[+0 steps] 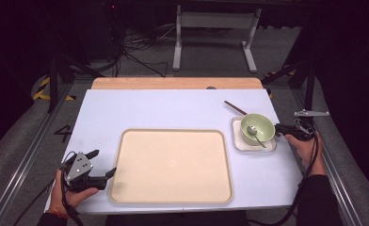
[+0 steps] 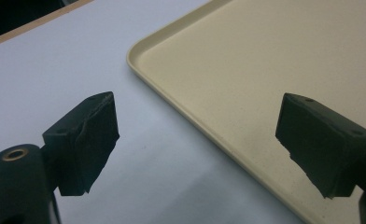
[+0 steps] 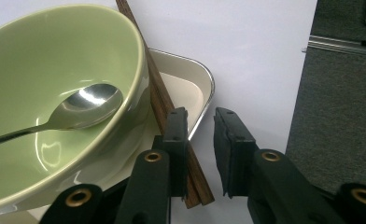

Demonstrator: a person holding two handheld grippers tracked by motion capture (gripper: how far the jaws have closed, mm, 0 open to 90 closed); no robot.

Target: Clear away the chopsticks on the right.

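Observation:
A pale green bowl [image 1: 258,127] with a metal spoon [image 1: 254,132] in it stands in a small white dish [image 1: 239,141] at the right of the table. Dark wooden chopsticks [image 1: 234,107] run behind the bowl. In the right gripper view the chopsticks [image 3: 158,98] lie between the jaws of my right gripper [image 3: 201,119], against one pad, with a clear gap to the other. The bowl [image 3: 41,56] and spoon [image 3: 85,105] sit just beside it. My left gripper [image 1: 105,162] stands wide open and holds nothing, straddling the left rim of the beige tray [image 2: 246,70].
The large beige tray [image 1: 173,165] lies in the middle of the white table [image 1: 149,108], with nothing on it. The table's right edge and the grey floor [image 3: 340,102] are close beside my right gripper [image 1: 277,128].

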